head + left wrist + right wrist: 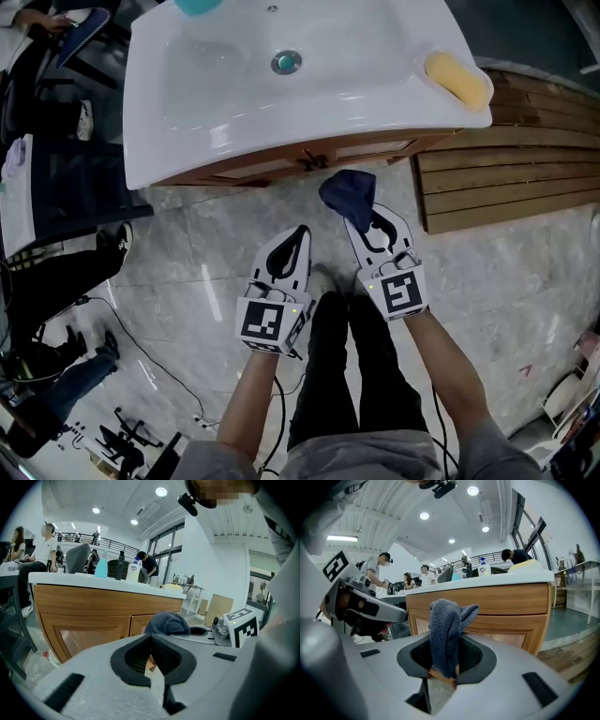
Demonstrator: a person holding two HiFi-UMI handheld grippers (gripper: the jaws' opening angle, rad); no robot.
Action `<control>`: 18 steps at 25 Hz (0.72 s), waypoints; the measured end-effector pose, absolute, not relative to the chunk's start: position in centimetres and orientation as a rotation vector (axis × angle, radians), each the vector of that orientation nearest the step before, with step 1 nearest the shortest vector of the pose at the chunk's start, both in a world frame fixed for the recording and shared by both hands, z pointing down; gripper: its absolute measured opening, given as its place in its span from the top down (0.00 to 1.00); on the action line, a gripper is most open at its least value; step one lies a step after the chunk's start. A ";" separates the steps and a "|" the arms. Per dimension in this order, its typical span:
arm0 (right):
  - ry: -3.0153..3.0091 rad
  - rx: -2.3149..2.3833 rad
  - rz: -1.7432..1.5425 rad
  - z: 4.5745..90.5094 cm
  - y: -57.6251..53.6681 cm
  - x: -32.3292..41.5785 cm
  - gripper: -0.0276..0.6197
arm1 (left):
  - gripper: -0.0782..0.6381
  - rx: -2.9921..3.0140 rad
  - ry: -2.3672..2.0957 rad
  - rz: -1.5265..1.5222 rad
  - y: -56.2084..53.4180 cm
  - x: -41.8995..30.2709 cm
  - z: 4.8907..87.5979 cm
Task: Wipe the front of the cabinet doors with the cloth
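A dark blue cloth (347,190) is bunched up in my right gripper (360,215), which is shut on it a short way in front of the wooden cabinet doors (281,165). In the right gripper view the cloth (446,629) stands up from the jaws, with the cabinet doors (506,620) apart behind it. My left gripper (299,232) hangs beside the right one, a little further back, shut with nothing in it. The left gripper view shows its closed jaws, the cloth (167,623) to the right and the cabinet doors (84,629) ahead.
A white sink top (234,103) overhangs the cabinet, with a yellow sponge (457,77) on its right corner. A wooden slat platform (511,178) lies on the marble floor to the right. People's legs and cables (141,352) are at the left.
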State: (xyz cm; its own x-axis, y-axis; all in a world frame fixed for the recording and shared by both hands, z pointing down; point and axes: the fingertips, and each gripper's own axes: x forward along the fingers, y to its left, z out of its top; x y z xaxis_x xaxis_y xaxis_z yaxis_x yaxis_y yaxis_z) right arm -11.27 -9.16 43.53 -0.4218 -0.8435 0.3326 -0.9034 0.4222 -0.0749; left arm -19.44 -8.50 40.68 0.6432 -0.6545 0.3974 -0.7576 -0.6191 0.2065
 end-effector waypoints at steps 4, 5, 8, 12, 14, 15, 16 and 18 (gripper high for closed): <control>-2.440 1.528 0.335 44.7 -10.1 -11.2 0.80 | 0.88 2.520 -1.117 0.413 -9.0 -19.3 41.5; -2.441 1.525 0.329 44.9 -10.3 -11.3 0.80 | 0.88 2.522 -1.117 0.419 -9.0 -19.3 41.7; -2.446 1.501 0.319 45.5 -11.0 -12.0 0.80 | 0.88 2.518 -1.113 0.436 -9.3 -19.5 42.4; -2.459 1.470 0.295 46.0 -12.5 -12.9 0.80 | 0.88 2.518 -1.110 0.443 -9.9 -19.6 42.7; -2.452 1.459 0.289 46.5 -13.3 -13.0 0.80 | 0.88 2.521 -1.115 0.446 -10.1 -19.6 42.7; -2.447 1.457 0.285 46.8 -13.7 -13.0 0.80 | 0.88 2.522 -1.116 0.447 -10.2 -19.7 42.8; -2.445 1.455 0.282 47.1 -14.2 -13.0 0.80 | 0.88 2.522 -1.117 0.449 -10.4 -19.7 42.8; -2.451 1.461 0.279 47.4 -15.1 -13.1 0.80 | 0.88 2.520 -1.119 0.458 -10.4 -19.8 43.0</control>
